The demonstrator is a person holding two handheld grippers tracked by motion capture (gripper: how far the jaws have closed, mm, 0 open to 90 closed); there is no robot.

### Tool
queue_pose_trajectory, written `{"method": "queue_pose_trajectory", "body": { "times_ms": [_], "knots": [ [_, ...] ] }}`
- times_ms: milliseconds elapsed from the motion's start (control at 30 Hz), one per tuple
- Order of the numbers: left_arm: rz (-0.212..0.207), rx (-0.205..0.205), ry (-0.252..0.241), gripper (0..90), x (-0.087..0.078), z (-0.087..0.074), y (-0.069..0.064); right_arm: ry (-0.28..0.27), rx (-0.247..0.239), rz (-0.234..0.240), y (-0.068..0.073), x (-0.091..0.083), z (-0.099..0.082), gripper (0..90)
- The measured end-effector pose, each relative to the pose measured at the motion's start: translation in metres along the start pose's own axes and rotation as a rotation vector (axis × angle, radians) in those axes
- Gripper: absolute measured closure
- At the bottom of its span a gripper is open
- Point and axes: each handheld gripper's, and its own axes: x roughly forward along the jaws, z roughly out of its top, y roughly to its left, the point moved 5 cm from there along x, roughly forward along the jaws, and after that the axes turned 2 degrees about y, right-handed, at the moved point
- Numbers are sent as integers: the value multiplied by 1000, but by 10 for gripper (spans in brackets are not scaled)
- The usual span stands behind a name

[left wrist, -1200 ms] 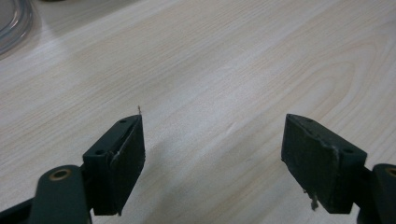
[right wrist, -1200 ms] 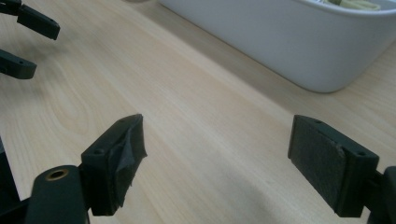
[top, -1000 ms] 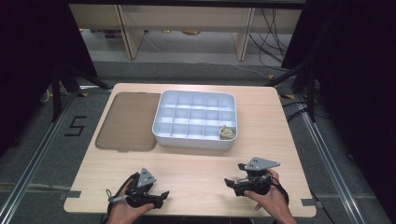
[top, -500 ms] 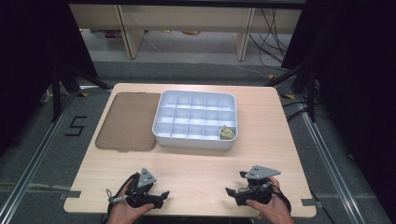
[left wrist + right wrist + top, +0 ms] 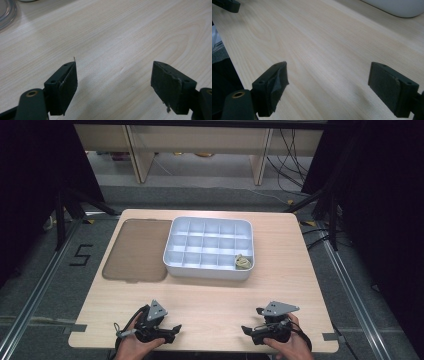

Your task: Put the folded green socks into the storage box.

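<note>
Table [image 5: 210,300]: pale wood-grain, smooth, matt. Compartment tray [image 5: 209,270] at 12 o'clock: white plastic, slightly glossy. Gripper pads [image 5: 67,85]: matt black, scuffed.

Pale wood-grain table [image 5: 210,302]; white compartment tray [image 5: 209,270]; translucent brown lid [image 5: 136,251]; black grippers, grey plates.

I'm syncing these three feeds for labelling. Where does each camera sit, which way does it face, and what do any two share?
High view: above the person's side, looking forward and down on the table; both hands, left gripper and right gripper show.
Left gripper view: rides the left gripper, looking along its open jaws over bare wood.
Right gripper view: rides the right gripper, jaws open, facing the white tray.
Shared: the white tray appears in the high and right gripper views.
</note>
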Motion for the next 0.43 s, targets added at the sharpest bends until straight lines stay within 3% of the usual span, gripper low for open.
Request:
{"method": "queue_pose_trajectory", "body": {
  "times_ms": [433],
  "knots": [
    [-4, -4, 0, 199, 0, 0, 0, 3, 2, 9, -1, 2, -1, 168]
  ]
}}
